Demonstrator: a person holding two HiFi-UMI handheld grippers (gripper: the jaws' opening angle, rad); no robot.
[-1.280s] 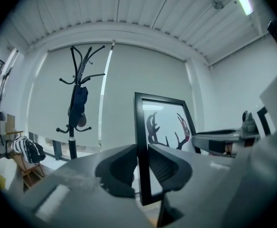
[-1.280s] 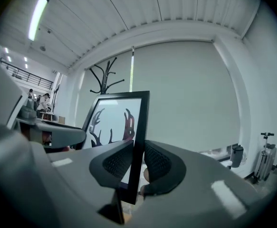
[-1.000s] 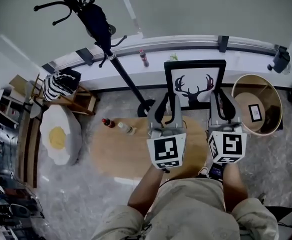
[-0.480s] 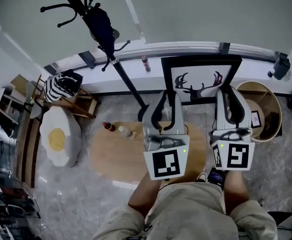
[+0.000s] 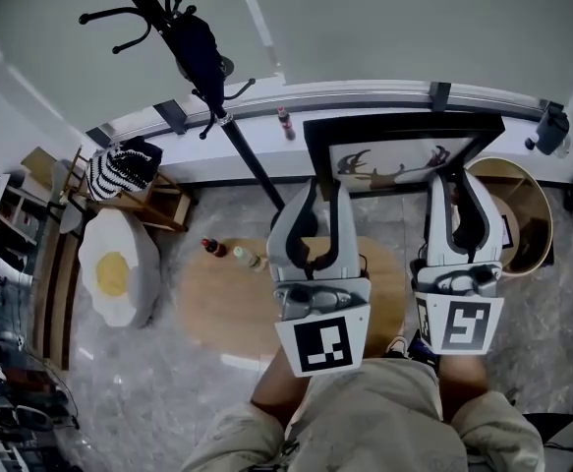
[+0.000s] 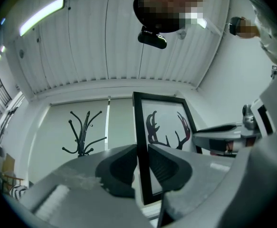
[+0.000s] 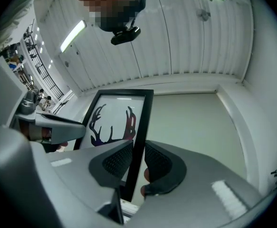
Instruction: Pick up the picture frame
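Observation:
The picture frame (image 5: 404,129) is black with a deer-antler print, and it hangs in the air, tilted back, above the round wooden table (image 5: 222,303). My left gripper (image 5: 314,197) is shut on its left side bar. In the left gripper view that bar (image 6: 139,127) runs between both pads of the left gripper (image 6: 141,164). My right gripper (image 5: 460,183) holds the right side bar. There the jaws are opening slightly, but in the right gripper view the pads of the right gripper (image 7: 137,161) still clamp the frame's bar (image 7: 144,122).
A black coat stand (image 5: 193,47) rises at the back left. Two small bottles (image 5: 229,250) stand on the table's left part. A round basket (image 5: 524,214) sits at the right, an egg-shaped cushion (image 5: 114,268) at the left, and a bottle (image 5: 285,122) on the sill.
Both grippers rose with the frame between them. The frame came up toward the head camera and tipped back, so its print now looks squashed.

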